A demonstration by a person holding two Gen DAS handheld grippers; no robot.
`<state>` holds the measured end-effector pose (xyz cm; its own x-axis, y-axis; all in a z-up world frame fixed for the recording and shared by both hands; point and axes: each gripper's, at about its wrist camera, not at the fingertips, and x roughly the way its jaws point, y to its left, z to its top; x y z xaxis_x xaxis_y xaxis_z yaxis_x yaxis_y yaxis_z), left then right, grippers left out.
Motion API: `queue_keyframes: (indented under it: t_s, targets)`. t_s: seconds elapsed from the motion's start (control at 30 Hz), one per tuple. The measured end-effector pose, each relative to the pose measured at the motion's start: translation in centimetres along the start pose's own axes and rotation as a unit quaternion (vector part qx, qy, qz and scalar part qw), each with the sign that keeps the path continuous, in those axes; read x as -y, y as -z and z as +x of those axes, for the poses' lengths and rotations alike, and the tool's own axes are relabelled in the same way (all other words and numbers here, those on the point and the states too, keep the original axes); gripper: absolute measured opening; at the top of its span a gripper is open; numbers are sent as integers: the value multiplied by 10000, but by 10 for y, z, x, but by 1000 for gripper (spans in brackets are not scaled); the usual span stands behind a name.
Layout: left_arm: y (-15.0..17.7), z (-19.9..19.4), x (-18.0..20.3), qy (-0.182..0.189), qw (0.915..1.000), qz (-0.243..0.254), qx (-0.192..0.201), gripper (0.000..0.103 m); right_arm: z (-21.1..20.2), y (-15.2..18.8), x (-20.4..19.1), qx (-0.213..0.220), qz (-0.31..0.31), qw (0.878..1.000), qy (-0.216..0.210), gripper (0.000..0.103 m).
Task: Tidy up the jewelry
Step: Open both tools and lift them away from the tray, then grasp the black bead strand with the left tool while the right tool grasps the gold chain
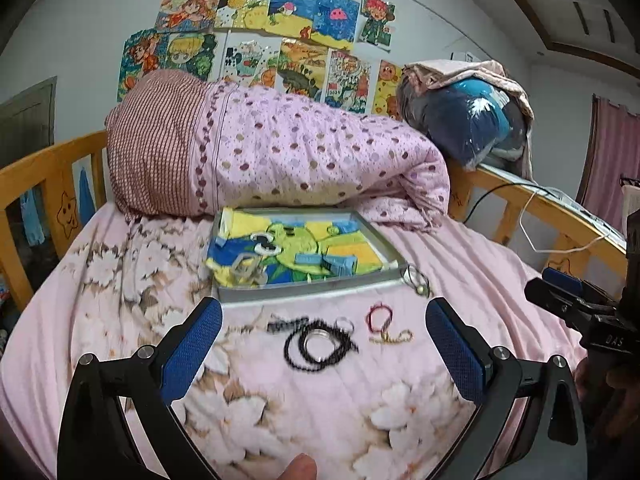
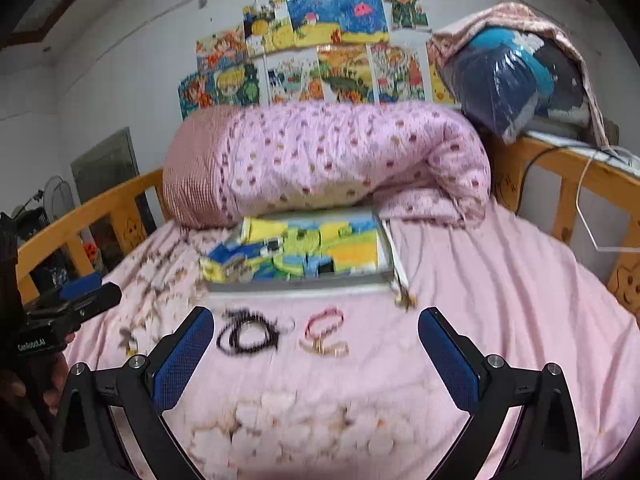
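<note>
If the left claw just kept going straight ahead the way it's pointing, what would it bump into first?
Probably the black bead necklace lying on the pink bedsheet: it sits centred between the open fingers of the left gripper. Beyond it lies the grey tray. Depth is hard to judge in this fisheye view.

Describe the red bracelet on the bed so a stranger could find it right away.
Start at the shallow grey tray on the pink bedsheet. On the sheet in front of it, right of the black bead necklace, lies the red bracelet: a small red cord loop directly above a gold chain.
</note>
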<state>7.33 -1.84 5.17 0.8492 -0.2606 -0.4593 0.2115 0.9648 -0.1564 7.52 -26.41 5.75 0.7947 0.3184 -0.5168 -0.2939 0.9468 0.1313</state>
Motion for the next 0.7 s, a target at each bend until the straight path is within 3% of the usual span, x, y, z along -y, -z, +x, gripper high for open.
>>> queue_keyframes:
  t_s: [0.2,0.47,0.7]
  targets:
    - [30,12,-6,36,9982,-101,-594,100,28,17,4,-721,11,9973,166,103]
    - [65,55,-13,164,9895,249,-1412,100,75,31,19,-1464,-370,9882,-247,103]
    - [70,97,-34,271,9844,-64,-1737,99,117,27,35,-1527,-603,9848,-564,103]
